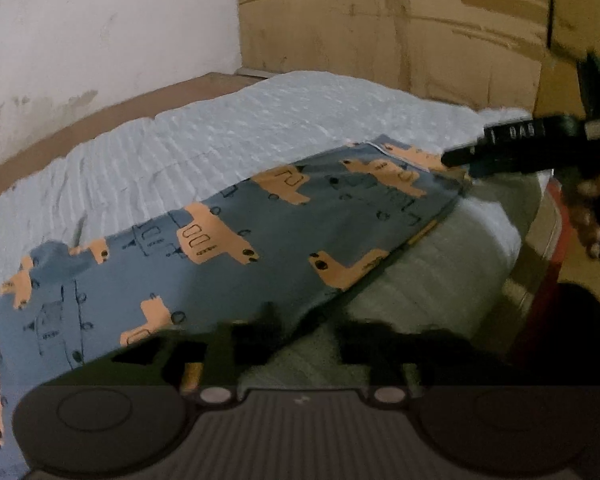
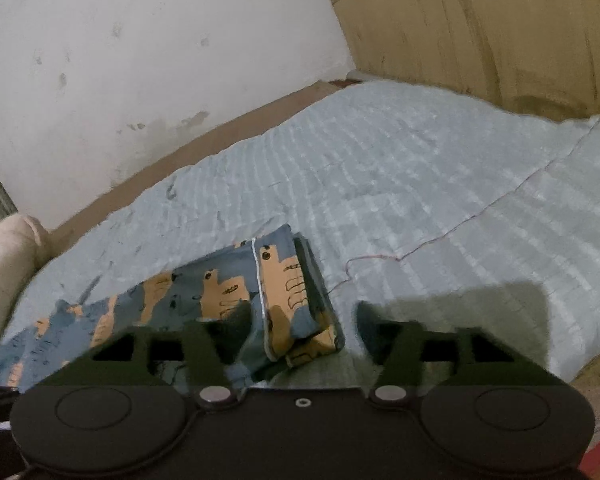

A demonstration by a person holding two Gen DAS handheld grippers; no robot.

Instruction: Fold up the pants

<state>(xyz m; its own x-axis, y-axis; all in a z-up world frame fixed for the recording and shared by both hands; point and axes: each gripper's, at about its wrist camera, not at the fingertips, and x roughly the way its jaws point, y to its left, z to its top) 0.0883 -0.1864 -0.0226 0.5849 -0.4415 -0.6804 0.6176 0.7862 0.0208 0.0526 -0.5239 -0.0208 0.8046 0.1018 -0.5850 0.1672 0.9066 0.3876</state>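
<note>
The blue pants point(image 1: 228, 256) with orange vehicle prints lie folded lengthwise on a pale blue quilt point(image 1: 220, 132). My left gripper point(image 1: 312, 334) is open low over the pants' near edge, its left finger above the cloth and its right finger above the quilt. In the same view my right gripper point(image 1: 500, 148) reaches in from the right to the pants' far corner, with a person's hand point(image 1: 592, 220) behind it. In the right wrist view the layered end of the pants point(image 2: 284, 280) lies between the spread fingers of my right gripper point(image 2: 302, 328), which is open and not pressing on the cloth.
A white wall point(image 2: 140, 60) and cardboard boxes point(image 1: 380, 28) close off the far side. A brown edge point(image 2: 204, 140) runs along the quilt point(image 2: 420, 184). A beige roll point(image 2: 8, 252) lies at the left, and a red object point(image 1: 552, 248) stands at the right.
</note>
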